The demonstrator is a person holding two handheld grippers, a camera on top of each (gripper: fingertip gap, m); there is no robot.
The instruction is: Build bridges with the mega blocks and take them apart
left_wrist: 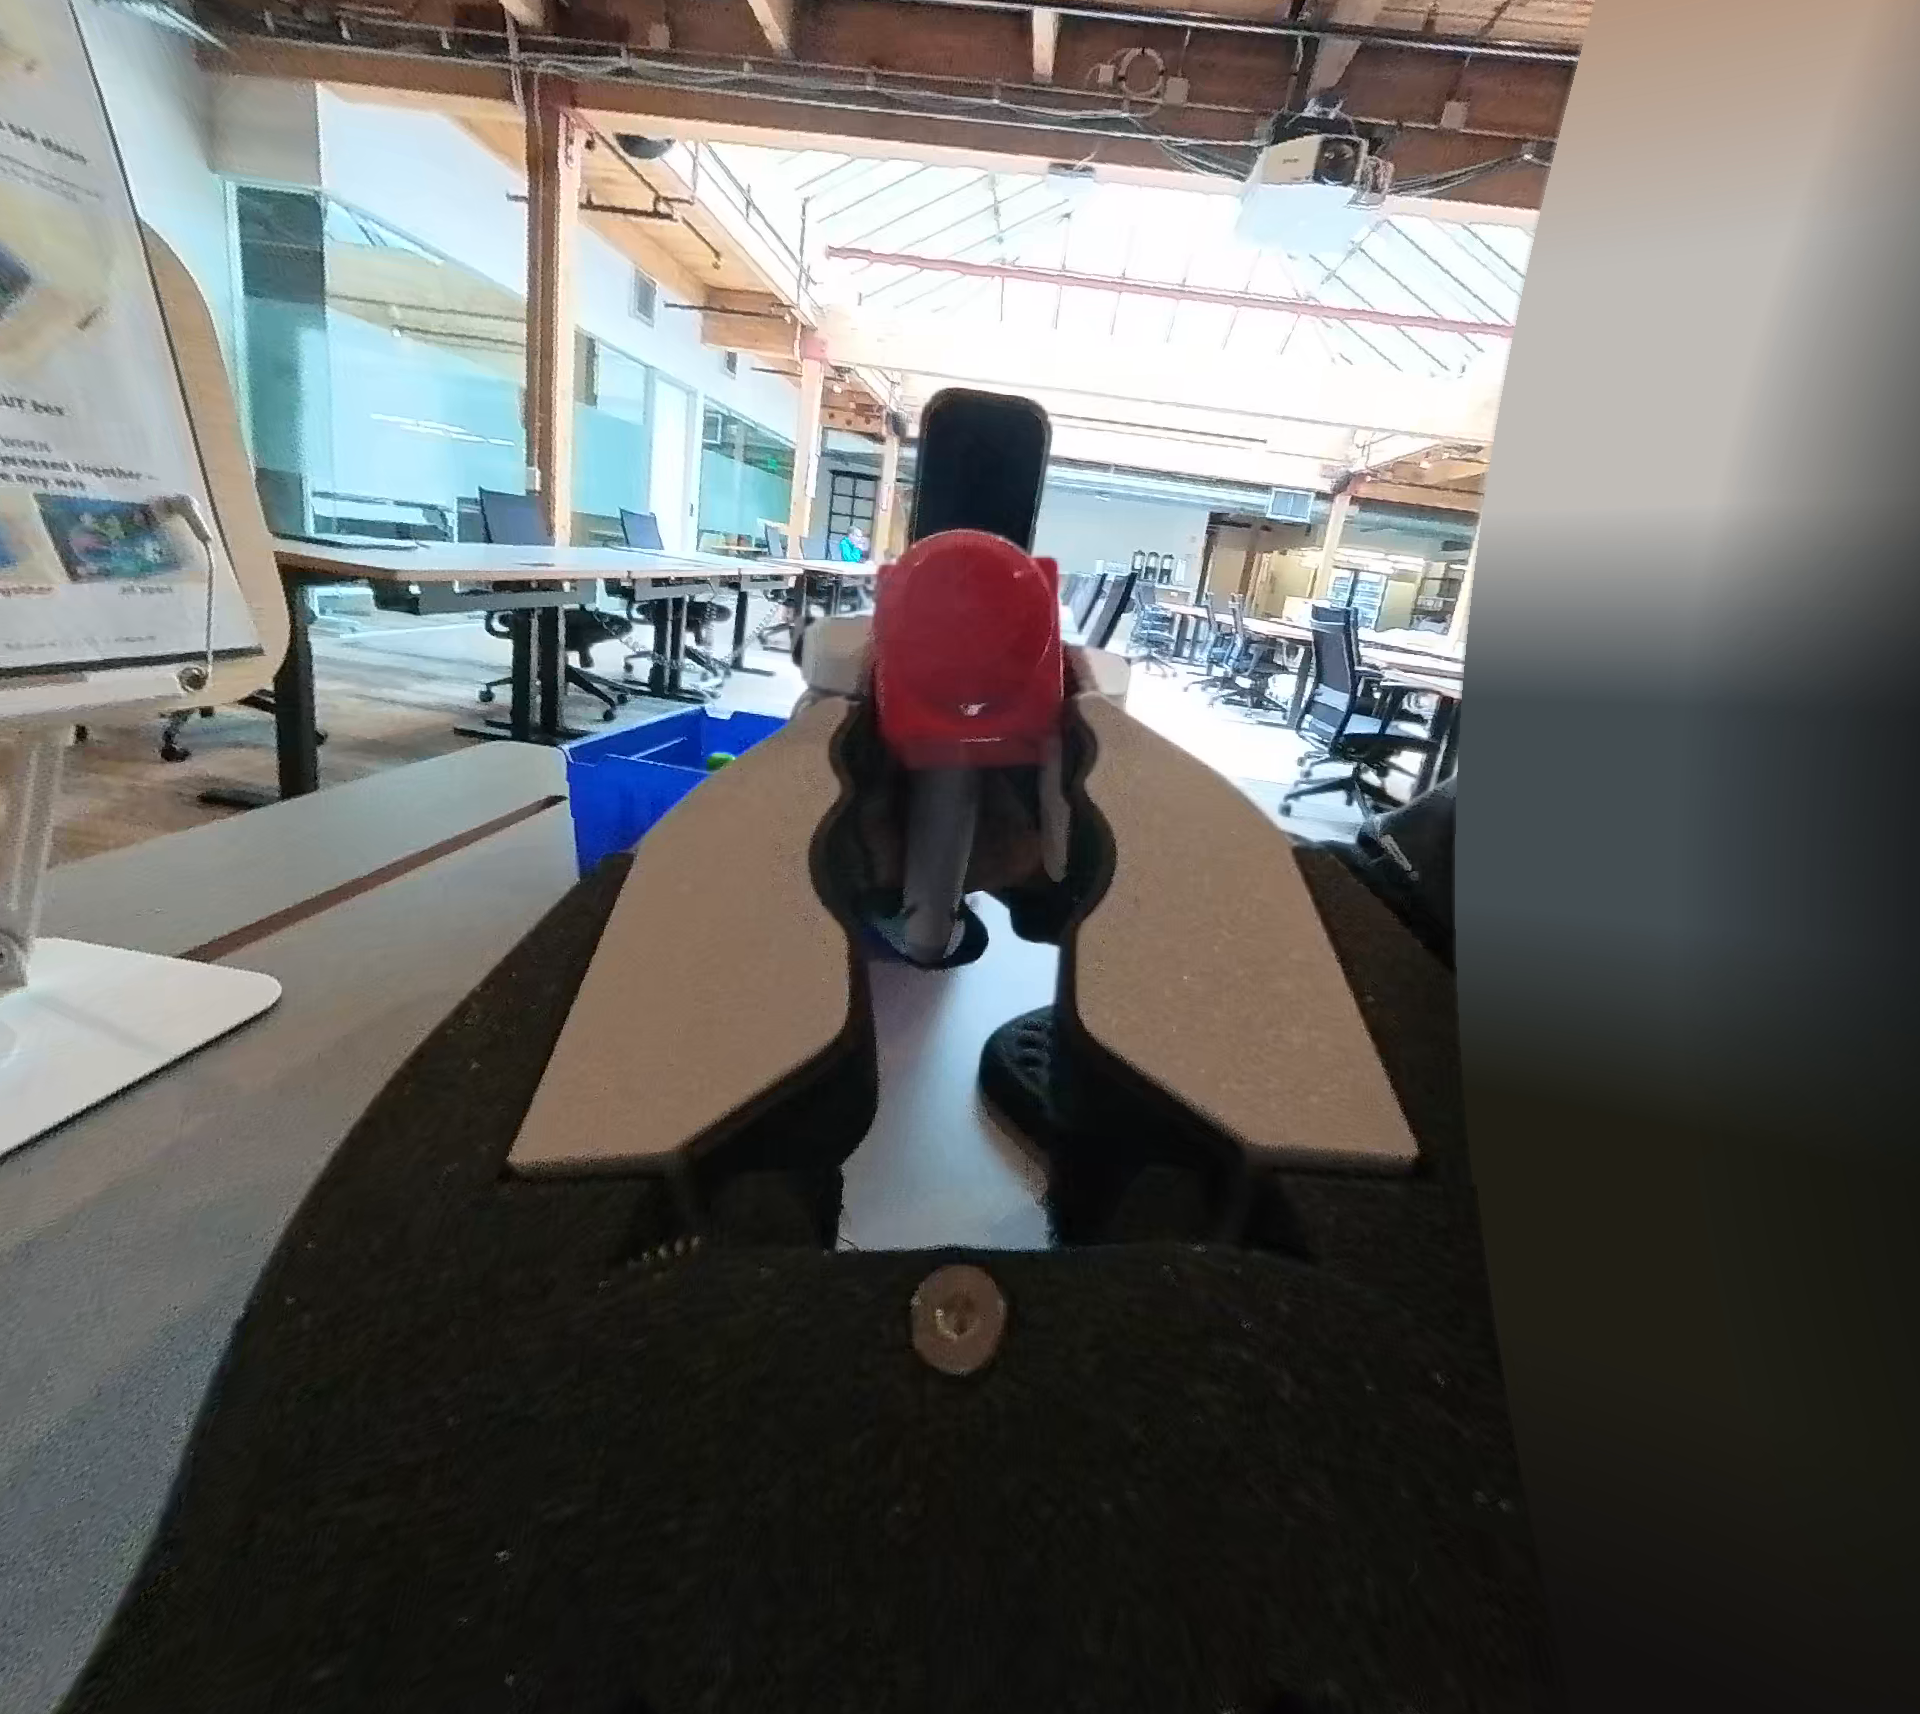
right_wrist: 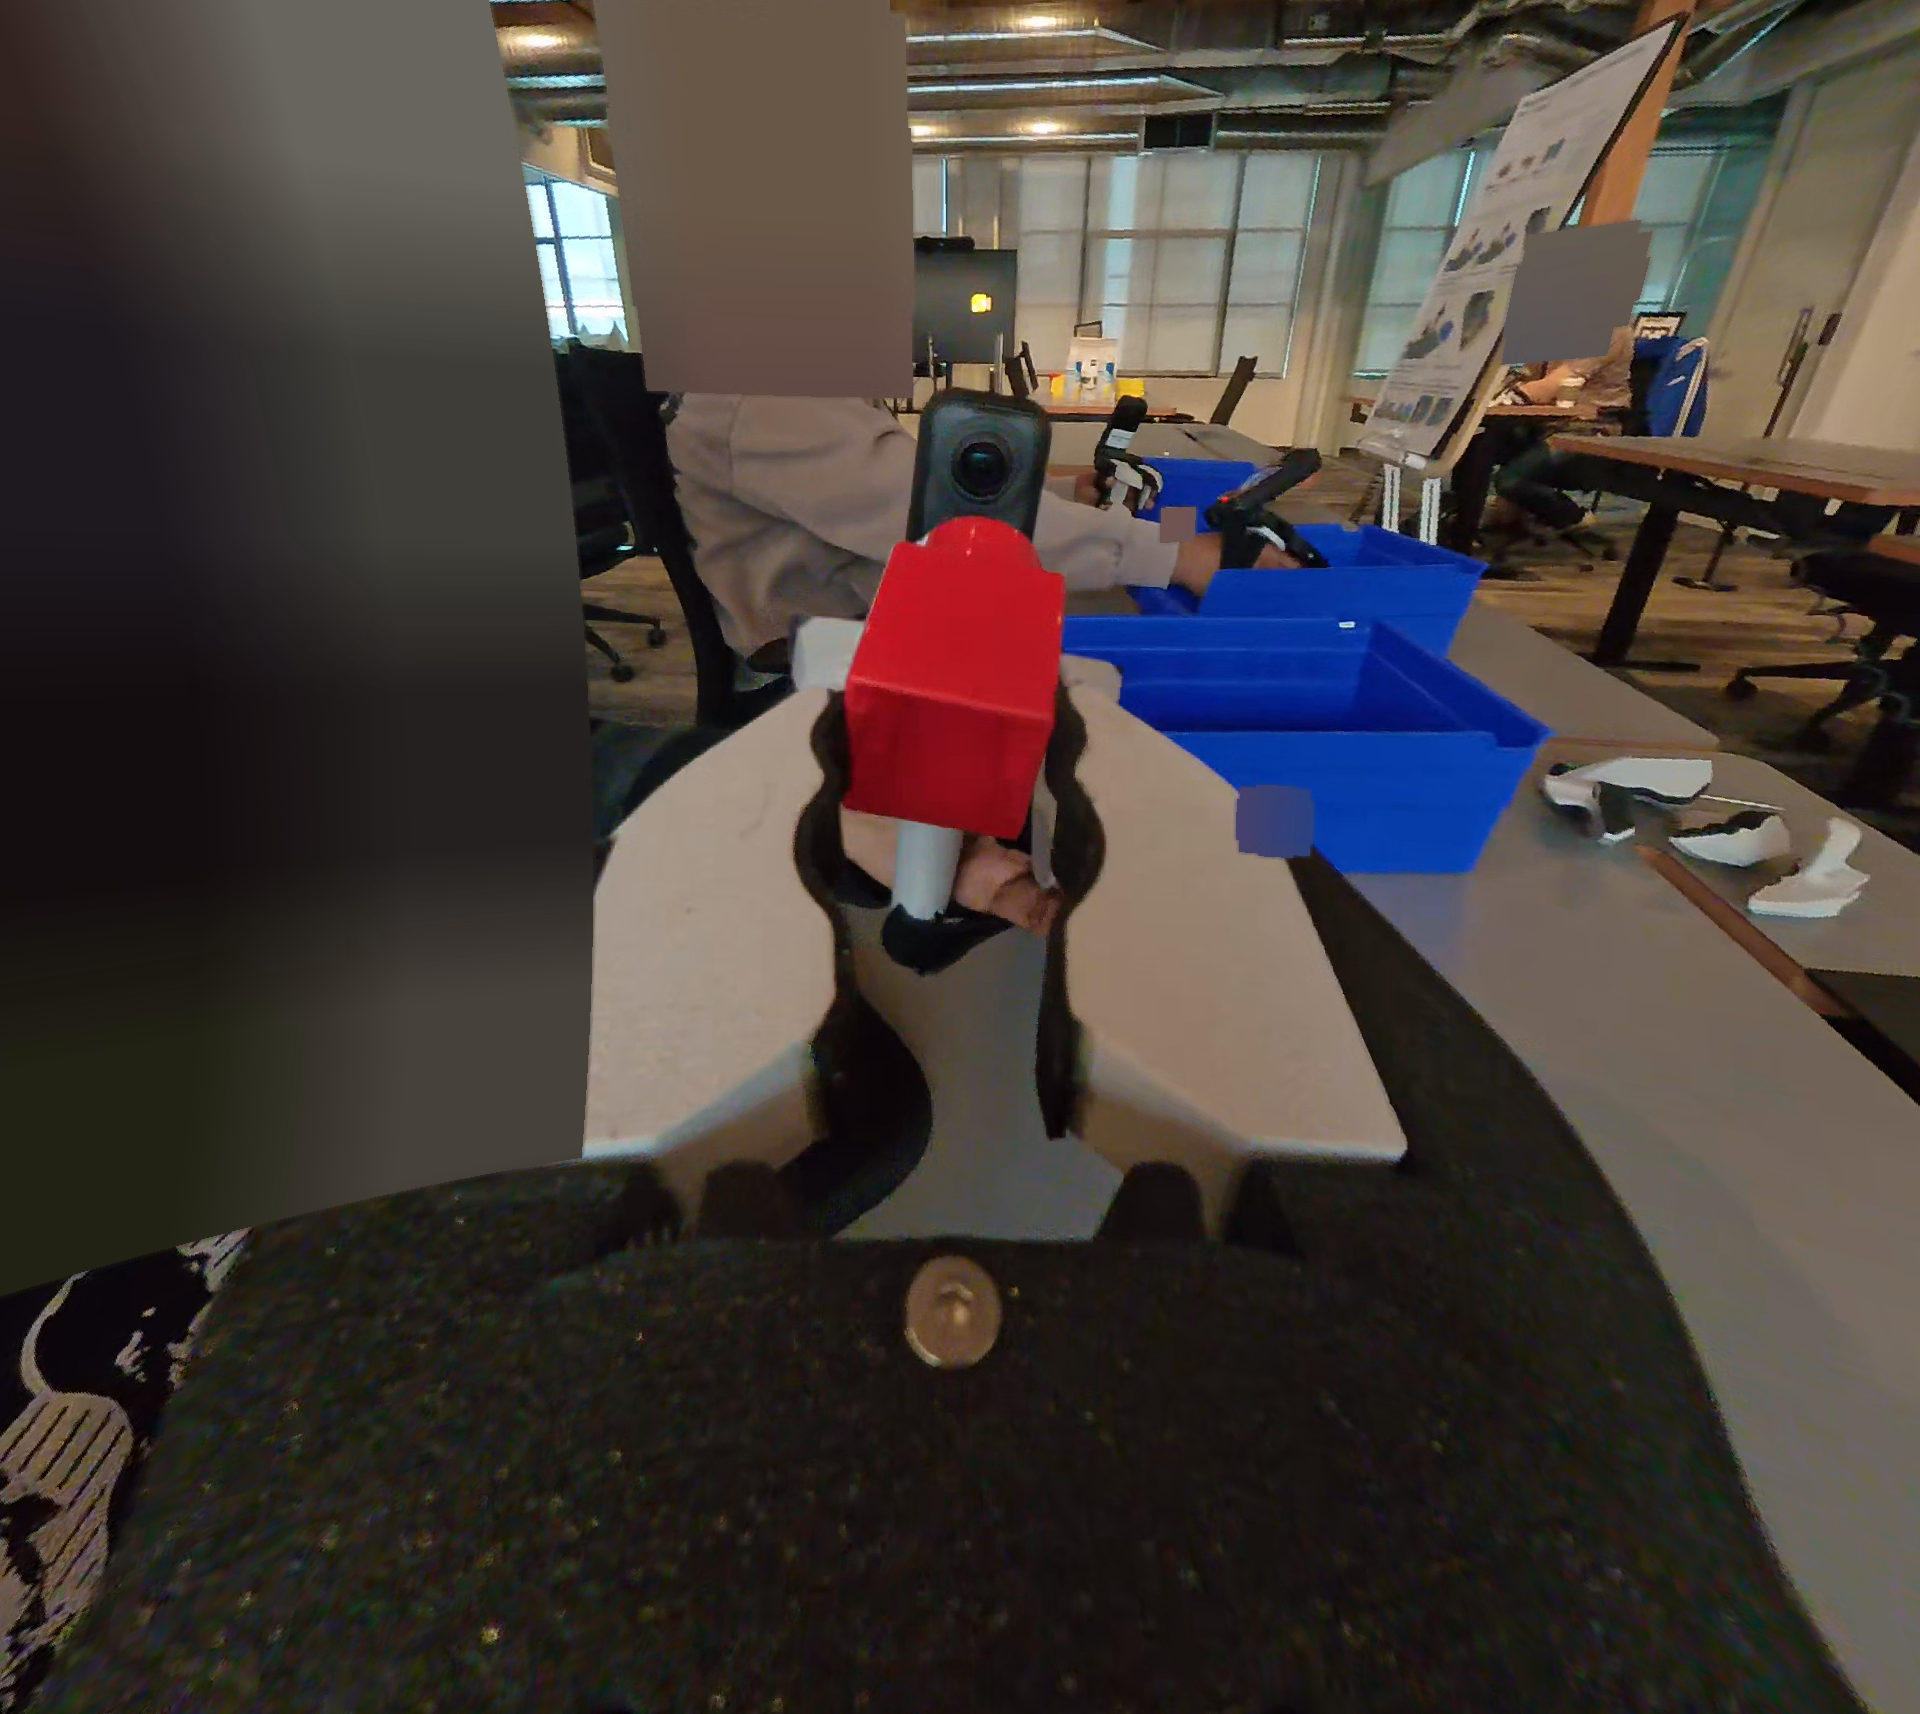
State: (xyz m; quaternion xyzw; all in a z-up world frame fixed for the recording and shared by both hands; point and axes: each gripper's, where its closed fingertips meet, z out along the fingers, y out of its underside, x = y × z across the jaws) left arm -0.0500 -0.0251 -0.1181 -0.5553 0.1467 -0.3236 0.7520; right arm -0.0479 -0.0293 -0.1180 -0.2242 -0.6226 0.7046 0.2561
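Observation:
A single red mega block (left_wrist: 966,667) sits between the fingertips of my left gripper (left_wrist: 961,714), its round stud facing the camera. The same red block (right_wrist: 951,698) sits between the fingertips of my right gripper (right_wrist: 951,719), stud up. The two grippers face each other above the grey table (left_wrist: 312,989), both closed on the block from opposite sides. Each view shows the other gripper's black camera (right_wrist: 982,469) just behind the block and a hand on its handle below. No other blocks are visible near the grippers.
A blue bin (left_wrist: 644,771) with a green piece inside stands beyond the left gripper. Several blue bins (right_wrist: 1351,729) stand on the table (right_wrist: 1558,989), with white broken pieces (right_wrist: 1704,823) beside them. A sign stand (left_wrist: 94,417) is at left. A seated person (right_wrist: 810,511) handles other grippers. My two grippers' fingertips are within a few centimetres of each other.

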